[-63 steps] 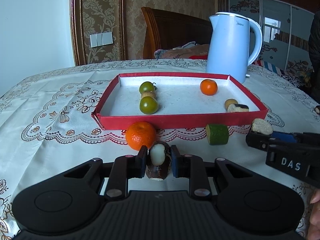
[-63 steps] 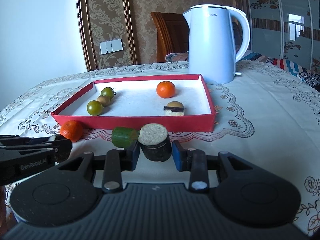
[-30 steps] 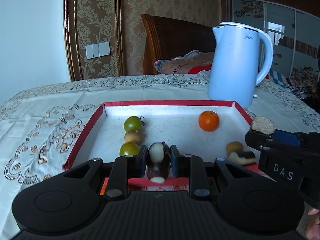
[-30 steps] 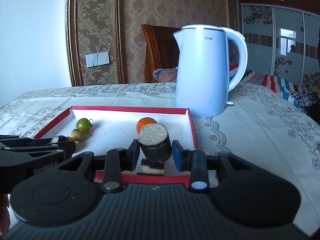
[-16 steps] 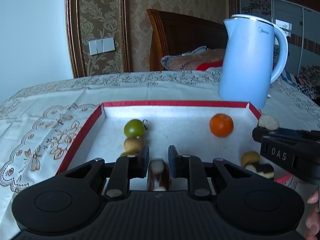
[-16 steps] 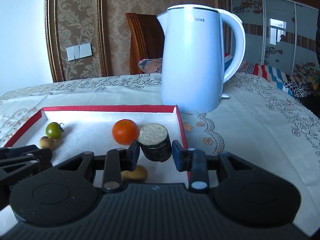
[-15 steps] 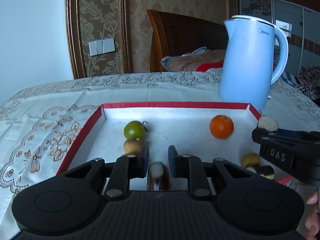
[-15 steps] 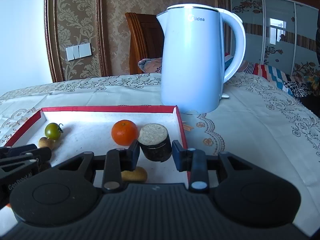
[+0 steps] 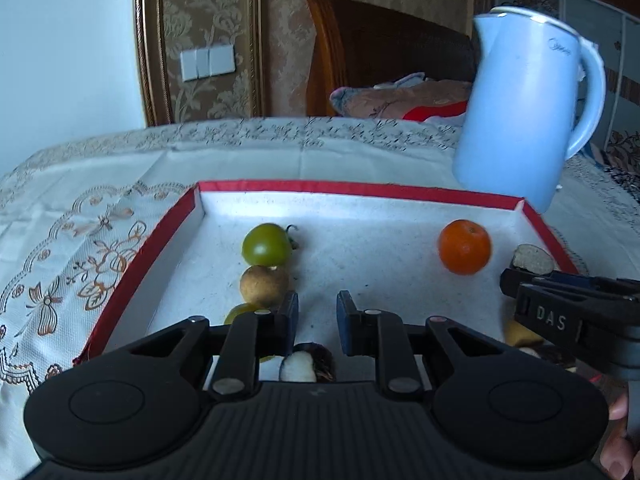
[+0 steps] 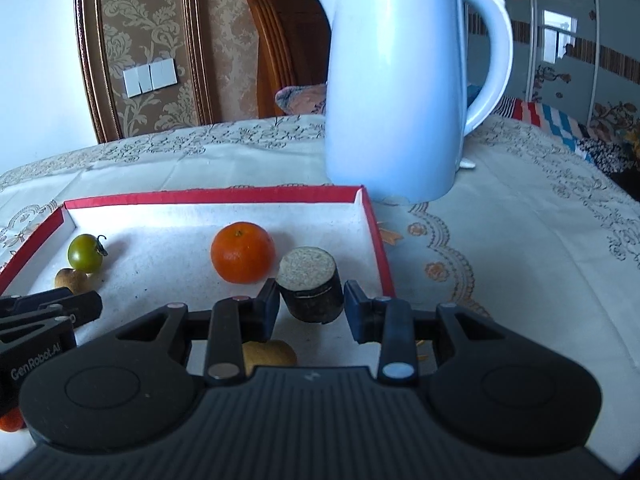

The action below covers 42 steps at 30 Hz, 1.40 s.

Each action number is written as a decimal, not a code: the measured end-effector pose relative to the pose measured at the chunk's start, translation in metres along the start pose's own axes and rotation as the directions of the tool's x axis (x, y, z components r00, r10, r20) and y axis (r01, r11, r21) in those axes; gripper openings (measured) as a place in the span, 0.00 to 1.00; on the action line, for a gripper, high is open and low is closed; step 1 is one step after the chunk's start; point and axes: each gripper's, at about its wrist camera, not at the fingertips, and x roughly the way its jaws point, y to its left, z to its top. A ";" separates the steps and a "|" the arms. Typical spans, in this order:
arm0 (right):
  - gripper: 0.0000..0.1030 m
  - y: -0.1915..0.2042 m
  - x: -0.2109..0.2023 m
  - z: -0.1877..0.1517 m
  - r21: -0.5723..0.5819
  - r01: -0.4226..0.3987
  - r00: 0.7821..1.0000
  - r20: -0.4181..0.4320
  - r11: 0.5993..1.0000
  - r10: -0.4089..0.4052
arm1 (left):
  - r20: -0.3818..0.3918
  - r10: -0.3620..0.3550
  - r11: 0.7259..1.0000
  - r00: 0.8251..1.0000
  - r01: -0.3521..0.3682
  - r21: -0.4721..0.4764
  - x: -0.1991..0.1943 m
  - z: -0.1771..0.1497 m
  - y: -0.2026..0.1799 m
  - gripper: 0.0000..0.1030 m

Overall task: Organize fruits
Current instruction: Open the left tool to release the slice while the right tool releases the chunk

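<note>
A red-rimmed tray (image 9: 352, 189) with a white floor holds a green tomato (image 9: 267, 244), a small brown fruit (image 9: 264, 286), another green fruit (image 9: 240, 312) and an orange (image 9: 464, 246). My left gripper (image 9: 316, 320) is open over the tray, and a dark piece with a white cut face (image 9: 306, 366) lies in the tray below it. My right gripper (image 10: 310, 304) is just parted around a dark round piece with a pale top (image 10: 310, 284), beside the orange (image 10: 243, 252); a gap shows on each side. It also shows in the left wrist view (image 9: 532, 260).
A pale blue kettle (image 10: 400, 92) stands just behind the tray's far right corner. A yellow-brown piece (image 10: 268, 354) lies in the tray under my right gripper. An orange (image 10: 10, 420) lies outside the tray at the near left. A lace tablecloth (image 10: 520, 208) covers the table.
My left gripper opened and the dark piece dropped into the tray. My right gripper moved forward over the tray's right side and its fingers have just parted from the round piece.
</note>
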 end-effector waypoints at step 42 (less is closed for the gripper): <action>0.78 0.010 -0.004 0.006 0.002 0.030 0.997 0.076 1.000 -0.030 | 0.013 -0.028 0.999 1.000 0.028 0.037 0.004 0.001 -0.009 0.57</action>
